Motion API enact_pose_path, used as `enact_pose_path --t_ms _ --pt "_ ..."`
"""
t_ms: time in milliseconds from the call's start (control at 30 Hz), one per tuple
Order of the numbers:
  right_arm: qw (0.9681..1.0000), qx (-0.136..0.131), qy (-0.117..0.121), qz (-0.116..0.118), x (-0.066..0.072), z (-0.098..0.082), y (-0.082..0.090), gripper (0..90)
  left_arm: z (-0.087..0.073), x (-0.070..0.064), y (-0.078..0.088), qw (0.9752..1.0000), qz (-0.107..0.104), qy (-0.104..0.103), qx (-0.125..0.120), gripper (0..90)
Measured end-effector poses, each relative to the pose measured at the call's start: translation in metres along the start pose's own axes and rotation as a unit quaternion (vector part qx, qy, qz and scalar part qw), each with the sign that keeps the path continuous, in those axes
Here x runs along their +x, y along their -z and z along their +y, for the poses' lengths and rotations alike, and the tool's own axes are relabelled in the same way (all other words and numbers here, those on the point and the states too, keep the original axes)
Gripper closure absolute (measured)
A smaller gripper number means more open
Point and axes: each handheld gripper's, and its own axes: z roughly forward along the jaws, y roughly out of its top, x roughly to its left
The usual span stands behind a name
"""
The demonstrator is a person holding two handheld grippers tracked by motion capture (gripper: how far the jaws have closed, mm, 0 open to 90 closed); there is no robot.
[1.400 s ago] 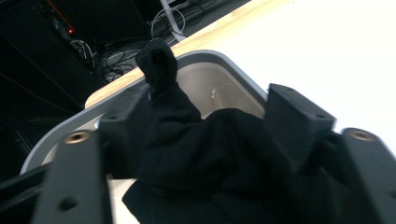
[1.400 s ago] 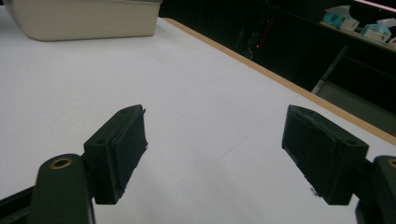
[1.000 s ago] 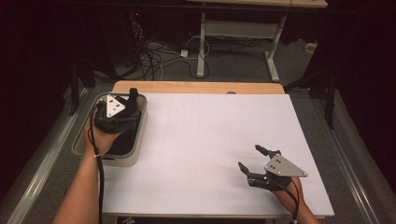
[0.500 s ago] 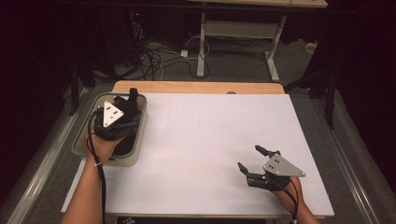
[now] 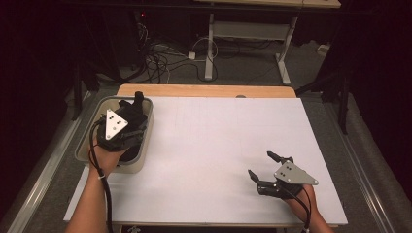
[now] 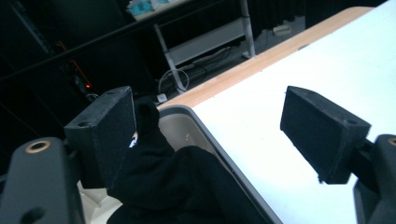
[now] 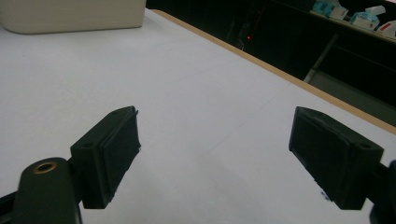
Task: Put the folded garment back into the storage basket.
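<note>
**Left gripper over the bin, right one idle on the table**

From the high view we see the left gripper (image 5: 132,108) over the grey bin (image 5: 83,148) at the table's left edge, w/ the grey plate on top hiding what's under it. The left gripper view fills that in: a black cloth (image 6: 177,182) lies bunched in the bin (image 6: 194,122), its upper end just beside the left-hand pad, poss. touching it; the other pad sits well apart over the white table (image 6: 261,116). Jaws spread wide, no pinch on the cloth.

The right gripper (image 5: 263,168) rests low near the table's front right corner. Its own view shows both pads wide apart w/ bare white table (image 7: 201,93) between them, and the bin's outer wall (image 7: 70,16) far off at top left. Its jaws have just been opening a bit further; nothing between them.

Vs a second ago: the left hand has slid toward the bin's far end, approx. along its length. The right hand hasn't moved.
</note>
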Motion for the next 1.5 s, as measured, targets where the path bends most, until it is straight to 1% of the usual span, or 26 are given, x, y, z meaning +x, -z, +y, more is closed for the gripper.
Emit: enact_pose_path --t_ms 200,467,567,667,867,1000,1100,1167,1267,1333,1500 --pt "1.0 0.001 0.001 0.0 0.002 0.0 0.0 15.8 0.003 -0.004 0.005 0.9999 -0.006 0.002 -0.013 17.8" --pt "1.0 0.004 0.001 0.007 0.006 0.0 -0.002 15.7 0.008 -0.012 0.008 0.9997 -0.009 -0.003 -0.025 17.7" --pt "0.9999 0.006 0.002 0.009 0.007 0.0 -0.003 15.7 0.009 -0.014 0.009 0.9995 -0.015 -0.002 -0.029 17.8" --pt "0.9999 0.006 0.0 0.009 0.008 0.0 -0.004 15.7 0.01 -0.017 0.008 0.9994 -0.019 -0.004 -0.028 17.7" --pt "0.9999 0.006 0.005 0.011 0.009 0.0 -0.003 15.6 0.012 -0.025 0.007 0.9991 -0.027 -0.011 -0.03 17.7" --pt "0.9999 0.004 0.004 0.011 0.009 0.0 -0.003 15.6 0.014 -0.029 0.006 0.9988 -0.035 -0.01 -0.033 17.7" --pt "0.9999 0.0 0.001 0.012 0.009 -0.001 -0.002 15.6 0.014 -0.033 0.004 0.9987 -0.037 -0.014 -0.032 17.7" --pt "0.9999 -0.002 -0.001 0.012 0.009 -0.001 -0.002 15.6 0.015 -0.036 0.004 0.9985 -0.038 -0.021 -0.034 17.7" --pt "0.9999 -0.003 -0.002 0.013 0.01 -0.001 -0.003 15.6 0.016 -0.037 0.004 0.9983 -0.04 -0.018 -0.038 17.7" --pt "0.9999 -0.004 0.004 0.015 0.011 -0.001 -0.002 15.4 0.016 -0.039 0.004 0.9982 -0.042 -0.017 -0.039 17.7" --pt "0.9999 -0.007 0.002 0.014 0.011 -0.001 -0.001 15.5 0.018 -0.046 0.002 0.9976 -0.049 -0.023 -0.043 17.7"
